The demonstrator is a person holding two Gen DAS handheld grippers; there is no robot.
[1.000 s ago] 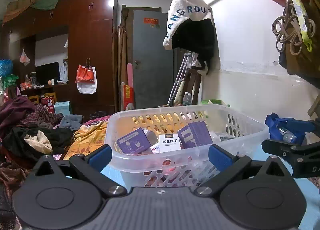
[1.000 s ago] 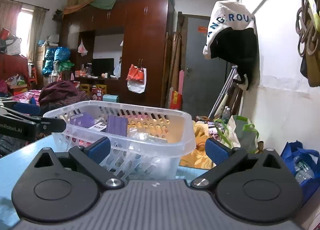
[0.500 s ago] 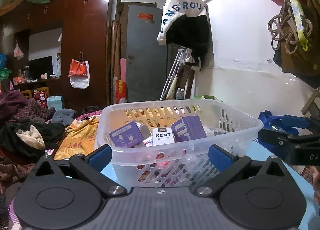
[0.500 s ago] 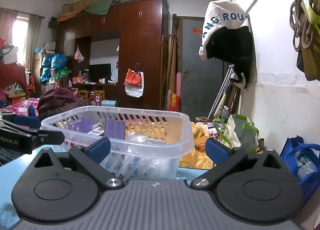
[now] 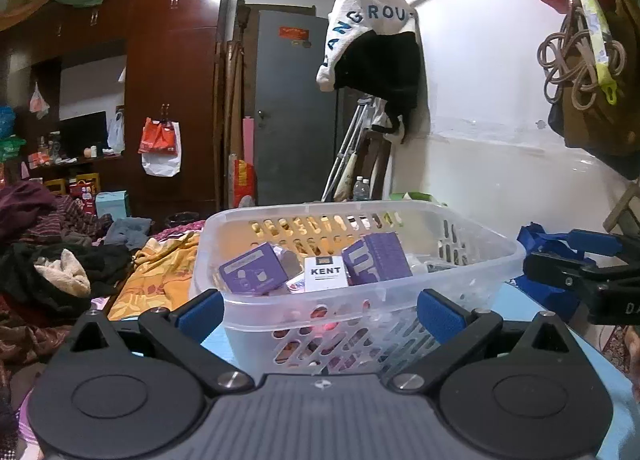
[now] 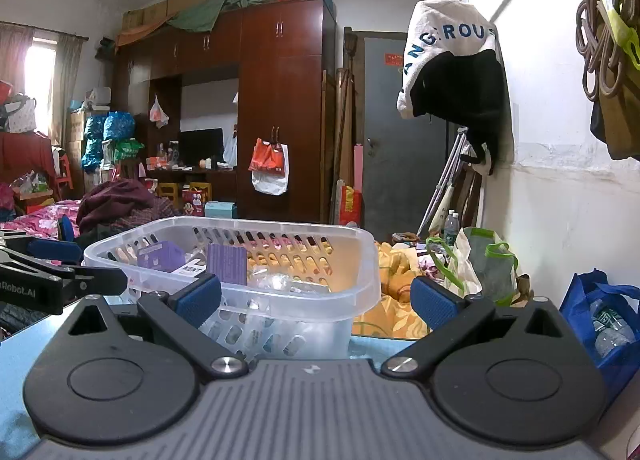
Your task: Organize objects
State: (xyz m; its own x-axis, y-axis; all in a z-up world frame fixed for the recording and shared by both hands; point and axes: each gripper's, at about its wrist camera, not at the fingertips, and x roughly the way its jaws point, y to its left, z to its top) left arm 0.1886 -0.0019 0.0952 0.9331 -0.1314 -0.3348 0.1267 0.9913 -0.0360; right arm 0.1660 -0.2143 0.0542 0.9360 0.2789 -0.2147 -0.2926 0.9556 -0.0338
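Your left gripper (image 5: 318,310) is spread wide with nothing between its blue pads (image 5: 200,312), and it points straight at the near wall of the clear plastic basket (image 5: 400,288). The basket sits on the light blue tabletop (image 5: 540,312). Inside it you can see 2 purple boxes (image 5: 252,270), with a white KENT cigarette pack (image 5: 325,274) standing between them; other small items behind are too unclear to name.

Your right gripper (image 6: 316,298) is also spread wide and holds nothing. From its camera the basket (image 6: 320,296) lies ahead and to the left, its near corner between the pads. The left gripper's black fingers (image 6: 80,282) reach in from the left edge, just beside the basket's rim.

In the left wrist view, the right gripper's fingers (image 5: 568,272) show at the right edge, near the basket's right side but apart from it. A blue bag (image 6: 600,320) with water bottles stands by the wall.
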